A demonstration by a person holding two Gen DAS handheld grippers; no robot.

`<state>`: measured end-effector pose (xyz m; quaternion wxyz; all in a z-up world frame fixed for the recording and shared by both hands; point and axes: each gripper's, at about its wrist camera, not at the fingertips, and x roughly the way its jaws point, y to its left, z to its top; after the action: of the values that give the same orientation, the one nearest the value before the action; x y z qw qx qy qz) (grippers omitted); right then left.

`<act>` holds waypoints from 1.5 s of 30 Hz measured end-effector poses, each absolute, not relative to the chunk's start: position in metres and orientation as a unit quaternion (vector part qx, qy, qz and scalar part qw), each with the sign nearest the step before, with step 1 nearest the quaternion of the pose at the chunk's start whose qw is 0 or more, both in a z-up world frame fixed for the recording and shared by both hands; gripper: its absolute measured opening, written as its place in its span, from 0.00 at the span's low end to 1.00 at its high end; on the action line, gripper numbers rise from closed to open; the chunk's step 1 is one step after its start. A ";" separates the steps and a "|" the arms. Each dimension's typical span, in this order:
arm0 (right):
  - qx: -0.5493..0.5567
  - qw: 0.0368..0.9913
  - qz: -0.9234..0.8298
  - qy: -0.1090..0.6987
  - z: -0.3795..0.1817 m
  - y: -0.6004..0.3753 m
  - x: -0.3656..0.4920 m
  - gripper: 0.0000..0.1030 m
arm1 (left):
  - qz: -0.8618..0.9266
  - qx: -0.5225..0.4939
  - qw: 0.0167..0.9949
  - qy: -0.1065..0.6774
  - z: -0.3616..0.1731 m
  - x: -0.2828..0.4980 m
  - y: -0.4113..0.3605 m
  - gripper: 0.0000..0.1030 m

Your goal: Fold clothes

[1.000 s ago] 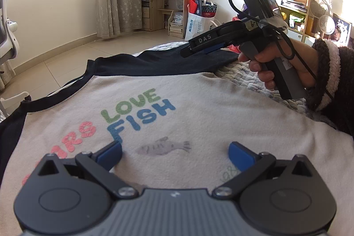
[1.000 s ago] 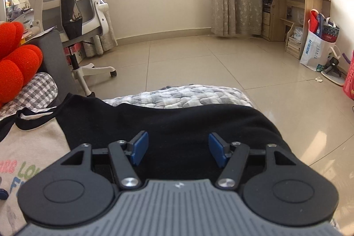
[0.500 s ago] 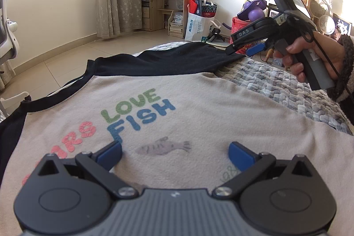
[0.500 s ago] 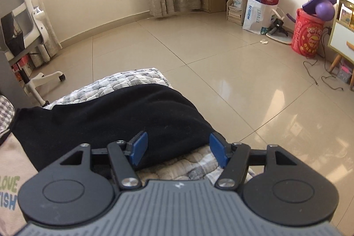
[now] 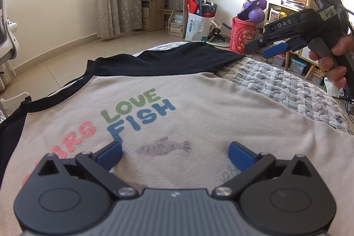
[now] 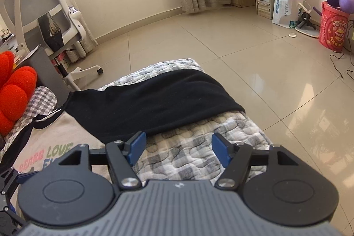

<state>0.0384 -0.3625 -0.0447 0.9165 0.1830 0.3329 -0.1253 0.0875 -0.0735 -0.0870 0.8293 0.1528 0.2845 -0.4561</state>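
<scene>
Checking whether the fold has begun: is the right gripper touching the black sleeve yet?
Apart. The left wrist view shows the right gripper raised in the air, floor and red bucket visible beneath it, clear of the black sleeve.

The right gripper (image 6: 179, 148) hangs with jaws spread above the grey checked quilt (image 6: 199, 160). The shirt's black sleeve (image 6: 154, 105) lies just ahead.

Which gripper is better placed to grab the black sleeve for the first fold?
Right. The right gripper is open over the quilt just short of the black sleeve. The left gripper, also open, sits over the shirt's fish print, farther from the sleeve.
</scene>
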 end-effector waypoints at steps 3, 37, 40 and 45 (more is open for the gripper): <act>0.185 0.916 -0.107 0.340 -0.043 -0.358 0.039 0.67 | -0.456 0.152 0.829 0.285 -0.087 0.088 -0.073 1.00; 0.137 0.923 0.100 0.345 0.005 -0.194 0.103 0.71 | -0.132 0.082 0.920 0.360 -0.034 0.071 0.083 0.95; 0.136 0.920 0.115 0.349 0.005 -0.180 0.108 0.71 | -0.096 0.057 0.924 0.365 -0.030 0.068 0.103 0.93; 0.119 0.914 0.147 0.358 0.003 -0.150 0.121 0.71 | -0.034 0.010 0.928 0.372 -0.032 0.068 0.136 0.80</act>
<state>0.1205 -0.1504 0.0034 0.9144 0.1192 0.3576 0.1474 0.0681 0.1356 -0.0320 0.9276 0.0098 0.3718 -0.0340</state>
